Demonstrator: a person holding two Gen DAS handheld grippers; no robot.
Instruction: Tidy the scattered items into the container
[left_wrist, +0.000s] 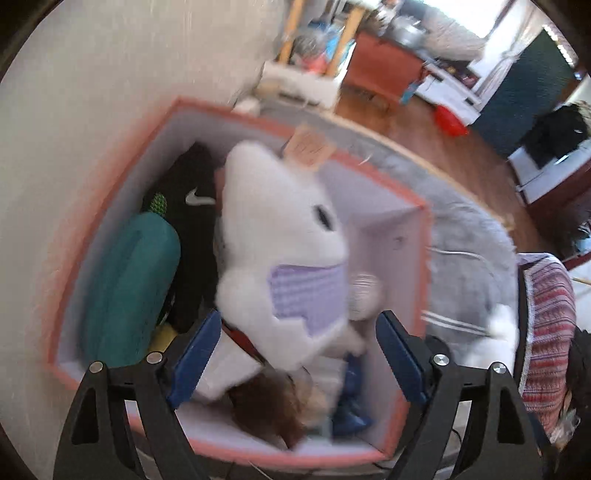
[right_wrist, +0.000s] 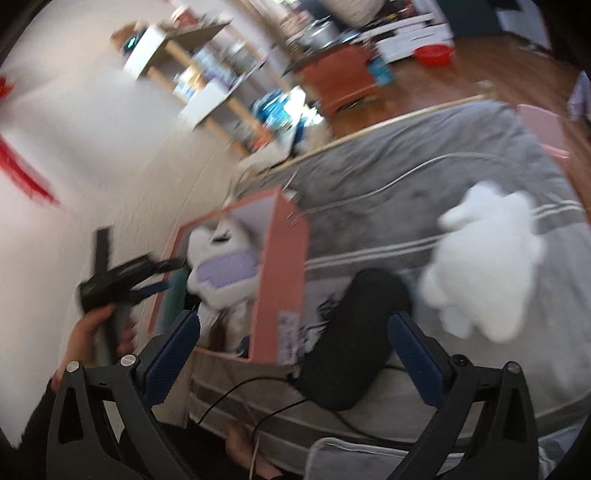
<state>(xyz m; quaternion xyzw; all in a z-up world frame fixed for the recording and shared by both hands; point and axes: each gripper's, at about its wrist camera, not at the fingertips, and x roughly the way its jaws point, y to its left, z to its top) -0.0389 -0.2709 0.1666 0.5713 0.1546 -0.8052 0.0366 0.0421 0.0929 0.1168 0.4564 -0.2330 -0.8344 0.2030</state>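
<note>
A pink box with a white inside stands on the grey bed. In it lie a teal pouch, a black item with a white swoosh, and a white plush with a purple checked bib on top. My left gripper hangs open just above the box, and the plush is beyond its blue pads, untouched. In the right wrist view the box, that plush and the left gripper show. My right gripper is open over a black soft item. A second white plush lies on the bed.
A white wall runs close along the box's left side. The grey blanket with white stripes covers the bed, and a black cable trails over its near edge. Shelves and a wooden floor lie beyond. A striped knit cloth is at the right.
</note>
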